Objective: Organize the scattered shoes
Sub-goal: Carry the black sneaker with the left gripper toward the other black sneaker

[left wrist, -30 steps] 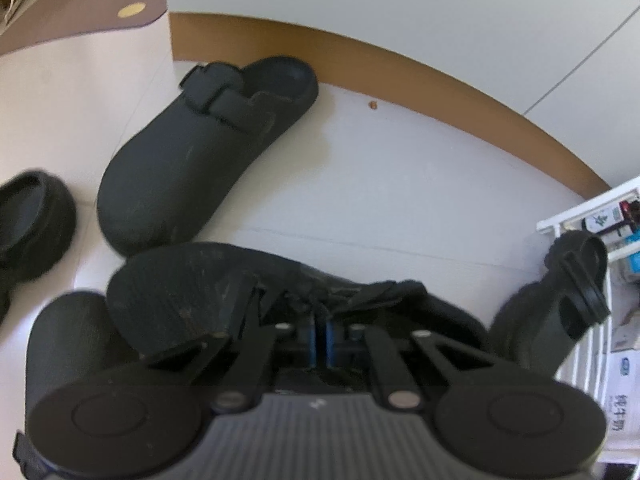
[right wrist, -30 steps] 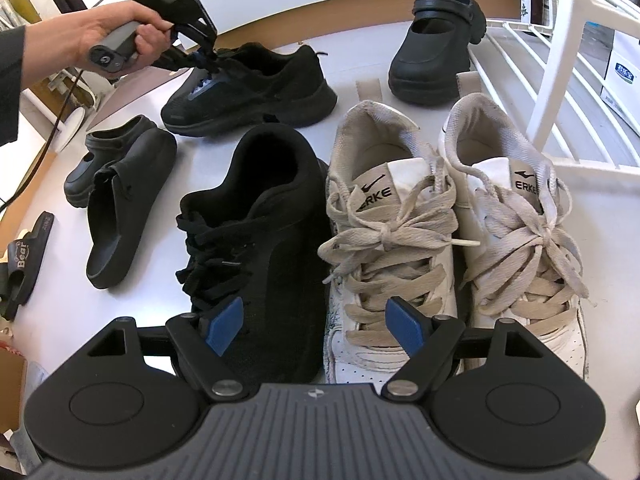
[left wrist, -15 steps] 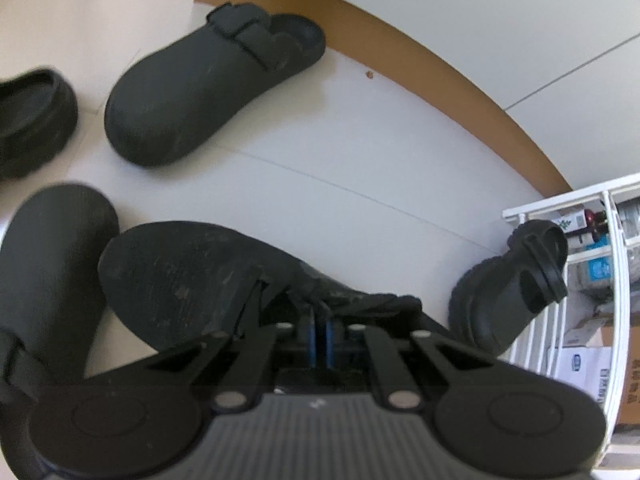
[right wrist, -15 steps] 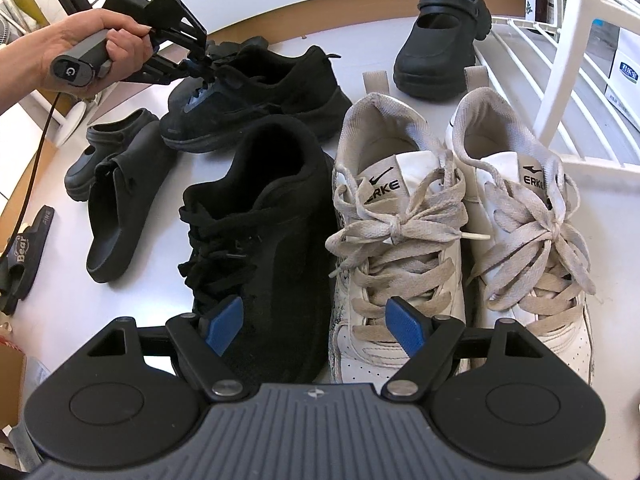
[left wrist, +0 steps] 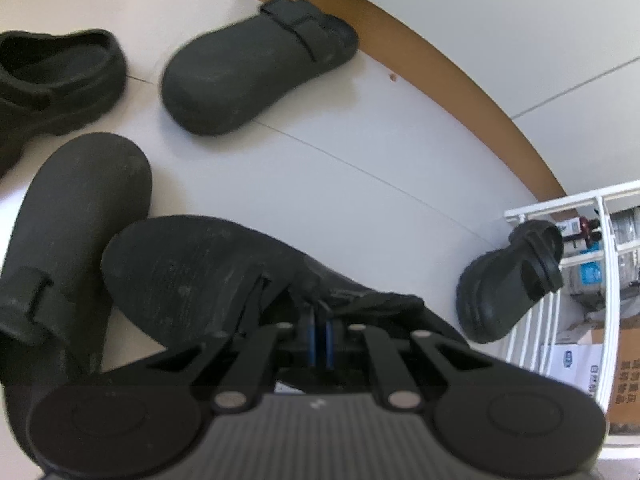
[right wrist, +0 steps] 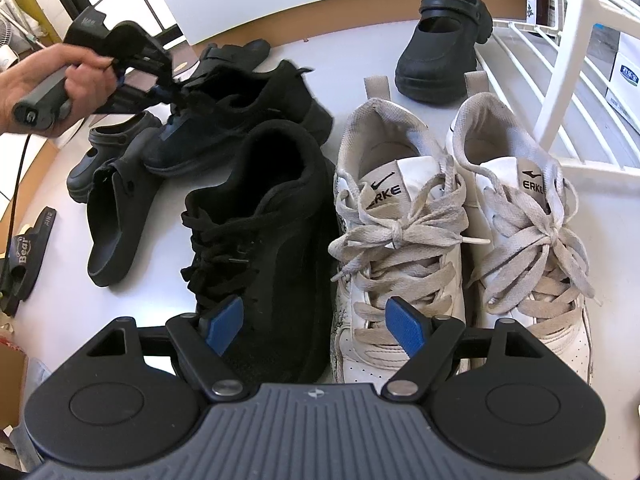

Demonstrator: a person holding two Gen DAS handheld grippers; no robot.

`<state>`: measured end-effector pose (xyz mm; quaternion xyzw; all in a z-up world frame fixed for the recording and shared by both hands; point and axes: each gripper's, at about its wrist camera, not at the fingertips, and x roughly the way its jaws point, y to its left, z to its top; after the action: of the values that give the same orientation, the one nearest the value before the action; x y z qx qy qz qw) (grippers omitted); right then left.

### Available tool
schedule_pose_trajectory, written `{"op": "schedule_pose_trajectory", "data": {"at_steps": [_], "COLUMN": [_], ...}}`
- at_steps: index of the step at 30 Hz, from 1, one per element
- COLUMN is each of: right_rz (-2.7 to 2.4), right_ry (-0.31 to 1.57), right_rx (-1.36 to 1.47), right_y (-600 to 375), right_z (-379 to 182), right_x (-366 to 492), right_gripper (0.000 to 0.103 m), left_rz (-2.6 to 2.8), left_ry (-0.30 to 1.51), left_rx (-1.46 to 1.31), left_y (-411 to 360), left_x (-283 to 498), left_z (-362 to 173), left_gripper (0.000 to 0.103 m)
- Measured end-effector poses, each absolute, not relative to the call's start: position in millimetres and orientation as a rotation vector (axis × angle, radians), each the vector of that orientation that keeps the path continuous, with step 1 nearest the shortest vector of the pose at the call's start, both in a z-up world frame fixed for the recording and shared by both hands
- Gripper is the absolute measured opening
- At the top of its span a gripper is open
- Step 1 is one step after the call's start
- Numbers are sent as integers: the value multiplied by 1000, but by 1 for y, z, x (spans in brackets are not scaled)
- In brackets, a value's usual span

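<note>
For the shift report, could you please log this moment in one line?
left gripper: shut on black lace-up sneaker | right gripper: open, empty | white laced sneakers: paired

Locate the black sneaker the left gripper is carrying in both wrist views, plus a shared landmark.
Left wrist: carried black sneaker at lower centre, sole toward the camera, pinched by the left gripper.
Right wrist: carried black sneaker at upper left, behind the standing black sneaker.
Shared landmark: chunky black clog beside the white wire rack.

black sneaker (right wrist: 260, 248) | white sneakers (right wrist: 400, 248), grey laces | black clog (left wrist: 256, 68) | white rack (right wrist: 560, 80)
</note>
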<state>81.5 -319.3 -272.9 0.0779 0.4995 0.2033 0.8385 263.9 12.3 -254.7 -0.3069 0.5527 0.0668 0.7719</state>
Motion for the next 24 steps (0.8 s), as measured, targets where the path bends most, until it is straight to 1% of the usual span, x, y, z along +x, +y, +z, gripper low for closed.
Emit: {"op": "schedule_pose_trajectory", "data": {"at_steps": [7, 12, 24], "right_rz": [443, 473, 580], "right_ry": [1035, 1017, 1010], "right_rx": [179, 183, 173], "right_y": [-316, -308, -273], "right_z": [-265, -256, -243], "right_x": [83, 84, 83], "right_gripper": [82, 83, 83], "left_rz": [201, 204, 263], "left_ry": [1215, 1229, 1205], "left_rx": [-665, -664, -780], "left_y": [48, 57, 82], "left_x": [234, 216, 157], "left_z": [-257, -256, -260], "left_gripper": [5, 5, 5]}}
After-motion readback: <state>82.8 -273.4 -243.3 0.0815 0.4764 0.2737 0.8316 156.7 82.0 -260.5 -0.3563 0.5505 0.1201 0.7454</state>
